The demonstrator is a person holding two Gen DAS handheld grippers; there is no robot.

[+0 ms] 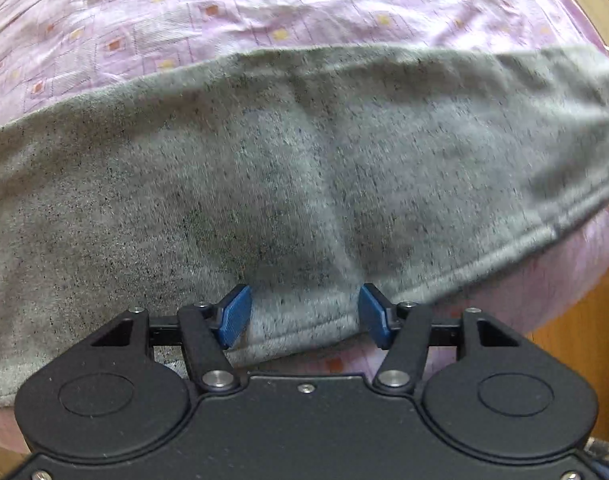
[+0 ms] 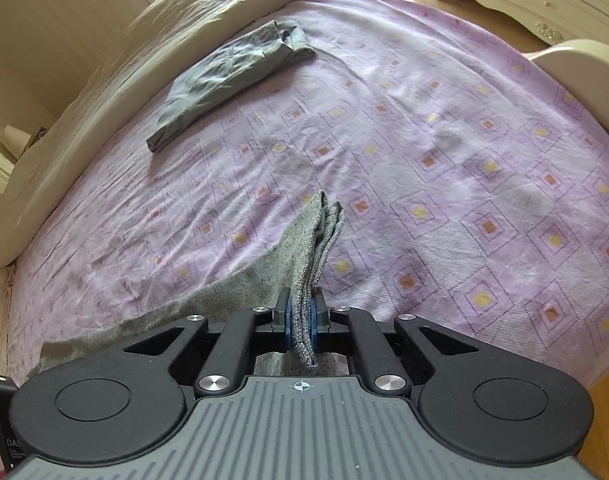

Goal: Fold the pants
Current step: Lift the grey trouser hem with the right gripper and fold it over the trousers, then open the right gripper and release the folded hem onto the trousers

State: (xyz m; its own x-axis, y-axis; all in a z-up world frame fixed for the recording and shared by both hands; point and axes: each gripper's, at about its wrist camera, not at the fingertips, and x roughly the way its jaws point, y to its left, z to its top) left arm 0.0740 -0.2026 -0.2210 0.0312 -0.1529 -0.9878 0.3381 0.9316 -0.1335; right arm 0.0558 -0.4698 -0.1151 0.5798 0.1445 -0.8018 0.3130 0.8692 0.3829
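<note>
bed (image 2: 444, 128): one, lilac patterned sheet, everything lies on it
pants (image 1: 288, 168): one grey pair, spread at the near edge; a second, darker folded garment (image 2: 228, 80) sits far off by the pillow
step: mid-fold, judged
right gripper (image 2: 301, 322): narrow, pinching a bunched edge of the pants
left gripper (image 1: 304, 312): wide, hem between pads, apparently unpinched
next: likely clamp left, carry edge over

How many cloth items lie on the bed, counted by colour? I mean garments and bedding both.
Grey speckled pants: 1
Dark grey folded garment: 1
Purple patterned bedsheet: 1
Cream duvet: 1
Total: 4
</note>
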